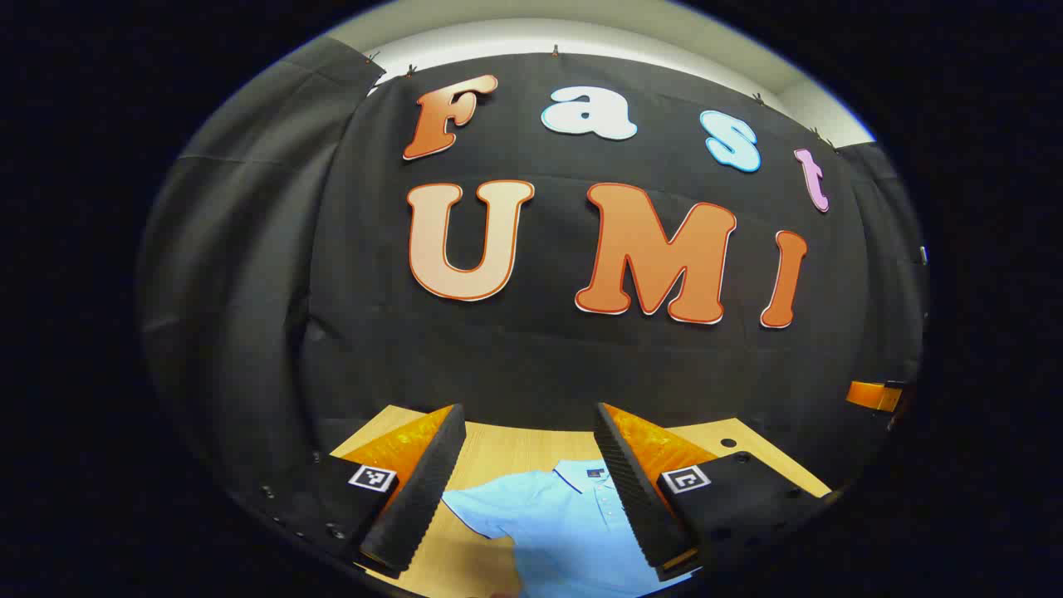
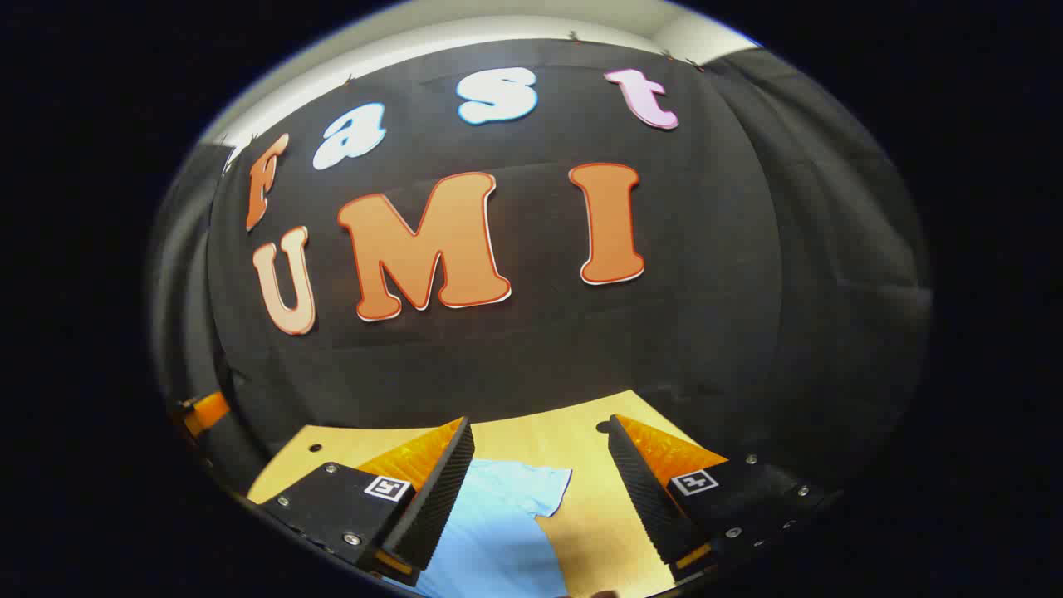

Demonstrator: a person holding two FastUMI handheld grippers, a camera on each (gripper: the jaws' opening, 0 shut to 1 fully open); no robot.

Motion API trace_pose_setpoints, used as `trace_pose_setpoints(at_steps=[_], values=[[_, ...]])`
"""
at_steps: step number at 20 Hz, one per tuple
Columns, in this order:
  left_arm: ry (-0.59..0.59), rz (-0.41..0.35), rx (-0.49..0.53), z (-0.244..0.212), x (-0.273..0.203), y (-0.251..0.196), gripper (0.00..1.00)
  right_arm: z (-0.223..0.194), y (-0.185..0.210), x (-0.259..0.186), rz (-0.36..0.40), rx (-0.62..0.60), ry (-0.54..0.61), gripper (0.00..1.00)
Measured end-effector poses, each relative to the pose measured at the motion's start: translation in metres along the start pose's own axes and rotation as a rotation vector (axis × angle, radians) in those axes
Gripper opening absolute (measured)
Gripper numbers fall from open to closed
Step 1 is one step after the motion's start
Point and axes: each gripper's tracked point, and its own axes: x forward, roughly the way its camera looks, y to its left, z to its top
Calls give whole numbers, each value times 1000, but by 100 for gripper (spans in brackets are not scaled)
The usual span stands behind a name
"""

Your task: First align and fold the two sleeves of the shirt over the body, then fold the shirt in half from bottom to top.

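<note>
The light blue short-sleeved polo shirt (image 1: 565, 519) lies flat on the pale wooden desk (image 1: 515, 448), and much of it is cut off. In the left gripper view its collar, button placket and one sleeve show between the fingers, while the lower body runs out of sight at the near edge and the right shoulder is hidden behind the right-hand finger. In the right gripper view the shirt (image 2: 498, 523) shows as one sleeve and a patch of the body; the left-hand finger covers the rest, and bare desk (image 2: 598, 515) lies to the right of the sleeve.

A black cloth wall (image 1: 531, 349) closes the far side of the desk. Small dark holes dot the desk near its far corners. At the far right of the left gripper view an orange-and-black piece pokes in, too small to make out; a similar piece sits at the far left edge of the right gripper view.

The left tongs (image 1: 525, 482) hang above the shirt's collar end, spread wide, pinching nothing. The right tongs (image 2: 540, 490) hover over the sleeve and bare desk, likewise spread wide and empty. Both point forward toward the wall, tilted slightly downward.
</note>
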Motion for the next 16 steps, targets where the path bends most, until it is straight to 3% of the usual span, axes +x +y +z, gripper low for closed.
trace_pose_setpoints(at_steps=[4, 8, 16], values=[[24, -10, 21, -3, 28, 23, 100, -2, 33, 7, -2, 8, 24, 98], [13, 3, 48, 1, 44, 28, 100, 4, 34, 23, -3, 5, 41, 98], [28, 52, 36, 4, 49, 13, 100, -12, 31, 52, 81, 17, 162, 98]])
